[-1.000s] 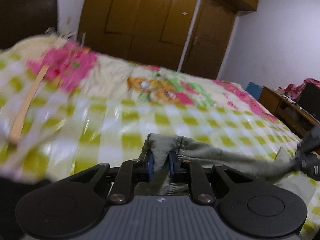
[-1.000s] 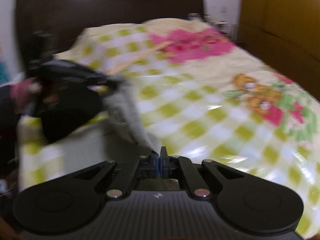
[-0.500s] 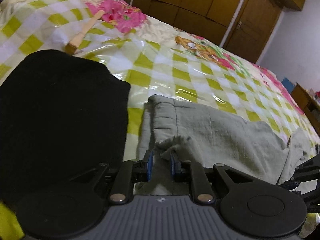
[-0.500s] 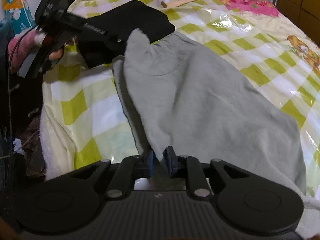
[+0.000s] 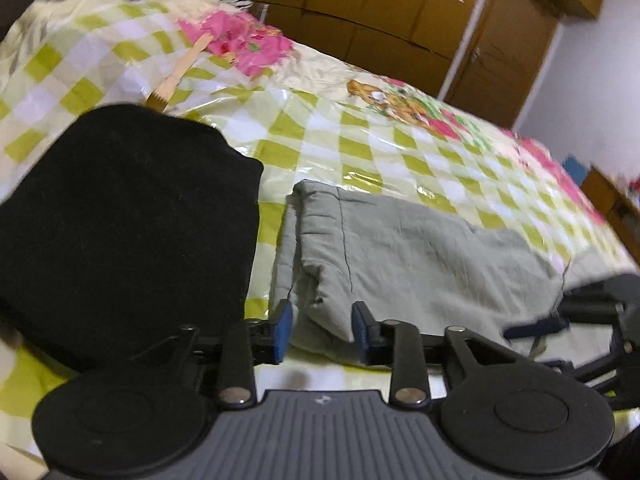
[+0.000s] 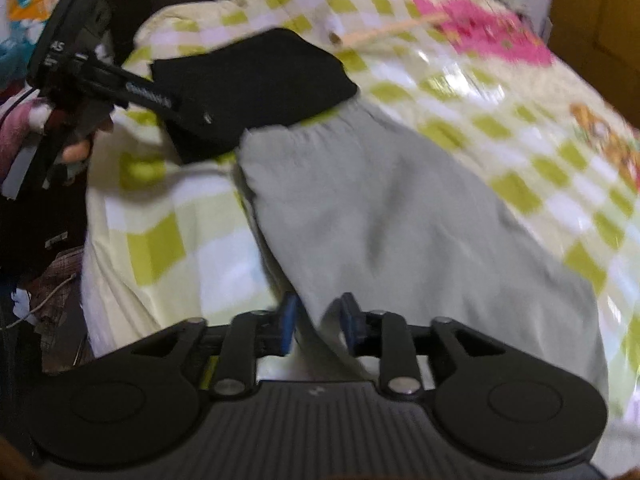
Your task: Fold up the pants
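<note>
My left gripper (image 5: 320,332) sits low over the bed, its blue pads spread apart with a fold of the gray pants (image 5: 408,252) lying between them, untouched. A black garment (image 5: 124,224) lies just left of the pants. My right gripper (image 5: 580,320) shows at the right edge. A wooden stick (image 5: 180,72) lies far left on the checked sheet (image 5: 360,148).

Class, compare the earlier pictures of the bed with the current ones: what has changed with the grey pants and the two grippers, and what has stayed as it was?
The grey pants, held up a second ago, now lie flat on the bed. The left gripper and the right gripper, both clamped on the cloth earlier, have opened and let go. The black garment and the wooden stick appear unchanged since half a second ago.
</note>
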The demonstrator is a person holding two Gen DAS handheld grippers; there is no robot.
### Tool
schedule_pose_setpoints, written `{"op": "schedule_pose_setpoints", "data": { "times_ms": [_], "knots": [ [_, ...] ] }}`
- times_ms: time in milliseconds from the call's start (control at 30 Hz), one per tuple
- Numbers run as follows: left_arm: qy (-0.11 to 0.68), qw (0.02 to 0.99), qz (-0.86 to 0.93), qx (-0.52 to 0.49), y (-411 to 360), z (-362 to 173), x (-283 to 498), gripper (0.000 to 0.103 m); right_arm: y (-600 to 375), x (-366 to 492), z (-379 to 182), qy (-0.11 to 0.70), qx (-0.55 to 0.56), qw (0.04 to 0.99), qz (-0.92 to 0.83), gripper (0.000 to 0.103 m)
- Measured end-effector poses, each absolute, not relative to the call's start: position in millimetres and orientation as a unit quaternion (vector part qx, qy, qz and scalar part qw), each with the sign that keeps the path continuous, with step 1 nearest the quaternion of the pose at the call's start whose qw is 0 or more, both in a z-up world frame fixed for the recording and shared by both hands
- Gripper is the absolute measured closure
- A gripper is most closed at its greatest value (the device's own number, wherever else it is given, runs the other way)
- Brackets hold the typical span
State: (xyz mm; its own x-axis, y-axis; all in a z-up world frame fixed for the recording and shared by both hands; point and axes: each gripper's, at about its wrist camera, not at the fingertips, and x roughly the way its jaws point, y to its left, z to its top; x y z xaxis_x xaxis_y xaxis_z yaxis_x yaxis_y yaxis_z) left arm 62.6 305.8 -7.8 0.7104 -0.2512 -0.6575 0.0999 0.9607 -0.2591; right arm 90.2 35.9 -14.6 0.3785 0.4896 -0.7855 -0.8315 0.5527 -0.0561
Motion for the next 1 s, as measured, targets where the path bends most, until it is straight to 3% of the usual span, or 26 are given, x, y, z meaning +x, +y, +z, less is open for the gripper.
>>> {"op": "schedule_pose_setpoints", "data": {
  "times_ms": [267,367,400,500,533,633,800,1000],
  "knots": [
    [0.393,0.911,-0.127,-0.005,274.9,-15.0,77.7,0.051,86.4,93.9,-36.9,0.328,-0.295,0.785,0.435,0.067],
    [0.397,0.911,-0.111,-0.008,275.6,-20.6,89.9,0.056,96.5,99.9,-40.0,0.324,-0.296,0.785,0.437,0.068],
    [0.398,0.911,-0.107,-0.007,275.3,-20.9,91.6,0.068,98.1,101.5,-40.0,0.323,-0.296,0.786,0.437,0.07],
    [0.4,0.91,-0.109,-0.004,276.0,-19.7,93.6,0.078,99.6,107.4,-39.4,0.334,-0.288,0.783,0.438,0.083],
    [0.398,0.91,-0.111,-0.004,276.9,-17.5,93.2,0.078,100.4,108.9,-39.0,0.339,-0.284,0.782,0.439,0.09],
    [0.39,0.914,-0.113,-0.009,282.3,-8.6,90.0,0.079,101.9,111.9,-30.3,0.352,-0.255,0.783,0.445,0.098],
    [0.39,0.914,-0.106,-0.013,285.8,-11.4,88.6,0.079,108.3,112.1,-11.0,0.342,-0.217,0.794,0.454,0.1],
    [0.406,0.909,-0.093,-0.013,288.1,-32.4,86.5,0.079,121.7,114.5,-30.0,0.356,-0.221,0.79,0.448,0.099]
  ]
}}
